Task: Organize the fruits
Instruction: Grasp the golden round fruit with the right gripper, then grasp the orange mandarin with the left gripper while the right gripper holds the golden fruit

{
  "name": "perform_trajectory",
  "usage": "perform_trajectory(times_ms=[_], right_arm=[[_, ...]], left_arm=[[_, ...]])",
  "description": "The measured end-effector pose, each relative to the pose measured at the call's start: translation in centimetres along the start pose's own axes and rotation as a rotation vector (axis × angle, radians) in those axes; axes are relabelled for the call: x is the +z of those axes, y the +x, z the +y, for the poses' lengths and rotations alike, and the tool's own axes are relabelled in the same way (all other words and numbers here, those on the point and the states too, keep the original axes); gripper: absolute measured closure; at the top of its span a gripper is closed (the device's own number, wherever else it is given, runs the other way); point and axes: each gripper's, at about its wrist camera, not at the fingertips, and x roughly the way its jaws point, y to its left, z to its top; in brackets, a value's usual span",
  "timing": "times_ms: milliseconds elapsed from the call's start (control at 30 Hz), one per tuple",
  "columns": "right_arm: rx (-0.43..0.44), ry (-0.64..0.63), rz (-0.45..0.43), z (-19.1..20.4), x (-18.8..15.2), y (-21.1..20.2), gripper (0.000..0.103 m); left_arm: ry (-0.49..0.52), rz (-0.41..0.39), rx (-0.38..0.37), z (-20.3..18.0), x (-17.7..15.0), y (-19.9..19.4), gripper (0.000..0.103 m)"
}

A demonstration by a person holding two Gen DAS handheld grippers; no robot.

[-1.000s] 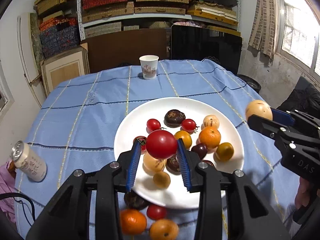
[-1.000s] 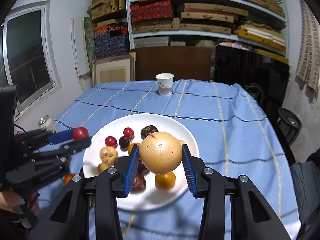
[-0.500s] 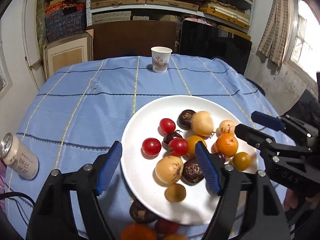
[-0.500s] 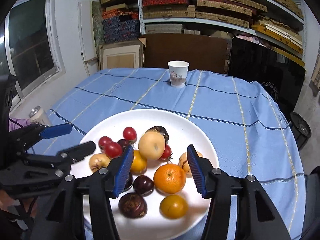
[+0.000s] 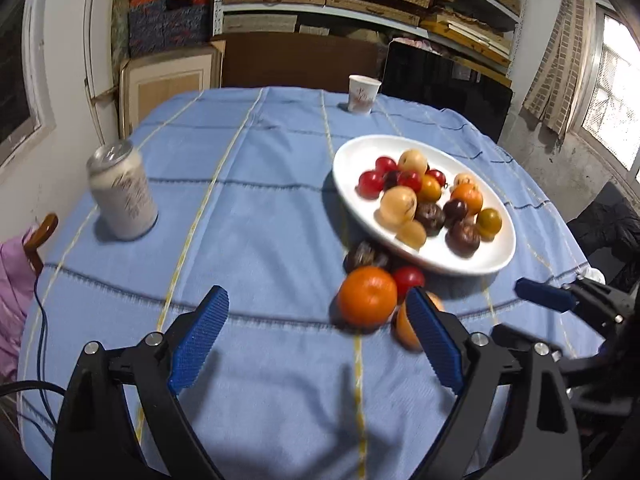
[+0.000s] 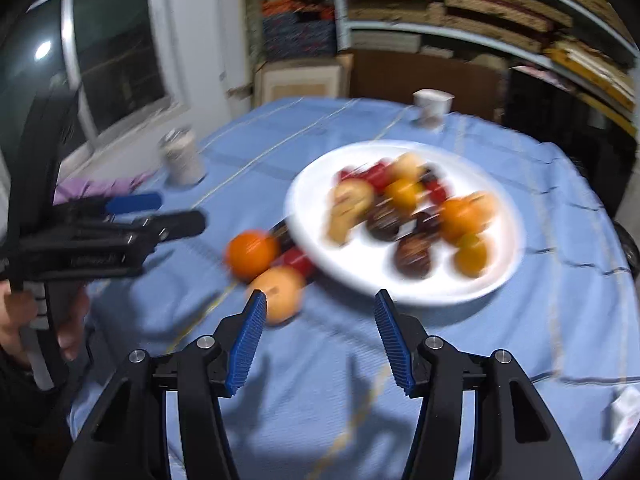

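A white plate [image 5: 352,160] on the blue tablecloth holds several fruits: red tomatoes, oranges, pale pears and dark fruits. It also shows, blurred, in the right wrist view [image 6: 496,276]. Beside its near edge on the cloth lie an orange [image 5: 367,296], a red tomato [image 5: 409,278], a dark fruit [image 5: 362,255] and a pale orange fruit [image 5: 404,326]. My left gripper [image 5: 318,338] is open and empty, near the loose orange. My right gripper [image 6: 320,338] is open and empty, just in front of the pale orange fruit [image 6: 280,294] and the orange [image 6: 252,255].
A drink can [image 5: 122,192] stands at the left of the table. A paper cup [image 5: 363,94] stands at the far edge. Shelves with boxes and a dark screen are behind the table. A pink cloth [image 5: 12,292] hangs at the left.
Both grippers let go of their fruits, the red tomato and the pale pear, onto the plate, opened, and pulled back toward the near edge and the loose fruits.
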Motion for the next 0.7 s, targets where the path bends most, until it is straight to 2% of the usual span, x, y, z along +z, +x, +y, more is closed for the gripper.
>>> perform_trajectory(times_ms=[100,333,367,400,533,700], right_arm=[[-0.018,-0.026,0.025,1.8,0.0,1.5,0.046],[-0.038,0.058,0.094,2.1,1.0,5.8,0.047],[-0.039,0.072,0.099,2.0,1.0,6.0,0.049],[-0.037,0.083,0.105,1.9,0.8,6.1,0.059],[-0.070,0.079,0.069,1.5,-0.1,4.5,0.060],[-0.017,0.061,-0.006,0.5,-2.6,0.6,0.059]], left_arm=[[0.021,0.002,0.020,0.5,-1.2,-0.7,0.015],[0.021,0.016,0.012,1.1,-1.6,-0.8,0.015],[0.024,0.019,0.011,1.1,-1.6,-0.7,0.015],[0.028,0.023,0.012,0.9,-1.6,-0.5,0.015],[0.053,0.031,0.018,0.2,-1.4,0.3,0.015],[0.108,0.054,0.020,-1.6,-0.7,2.0,0.015]])
